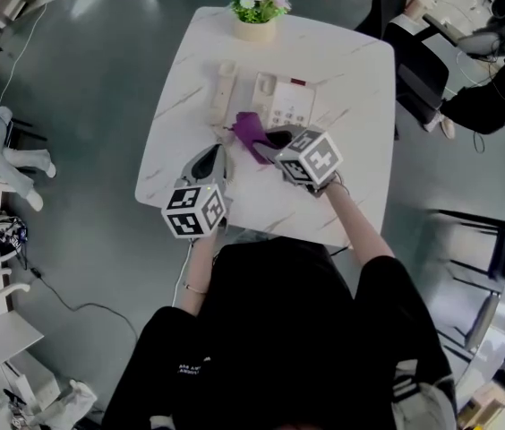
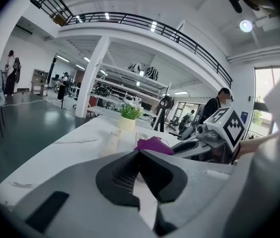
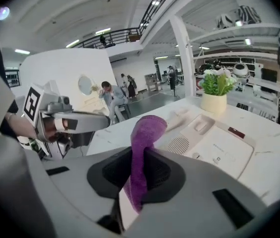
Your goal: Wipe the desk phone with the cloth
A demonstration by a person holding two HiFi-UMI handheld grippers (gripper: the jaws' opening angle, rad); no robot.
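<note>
Jaws of your right gripper (image 3: 139, 180) pinch the purple cloth (image 3: 147, 130) just short of the desk phone (image 3: 214, 143) near the surface's (image 1: 360, 133) far edge, your left gripper's (image 2: 139, 175) jaws closed empty, so the wiping looks wholly ahead.

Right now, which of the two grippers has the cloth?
The right gripper: its jaws are shut on the purple cloth, which sticks up between them. The left gripper holds nothing.

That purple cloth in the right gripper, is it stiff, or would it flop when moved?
Probably floppy: the purple cloth curls over above the right gripper pinching it. Likely light too; it may bunch rather than lie flat on the desk phone.
</note>
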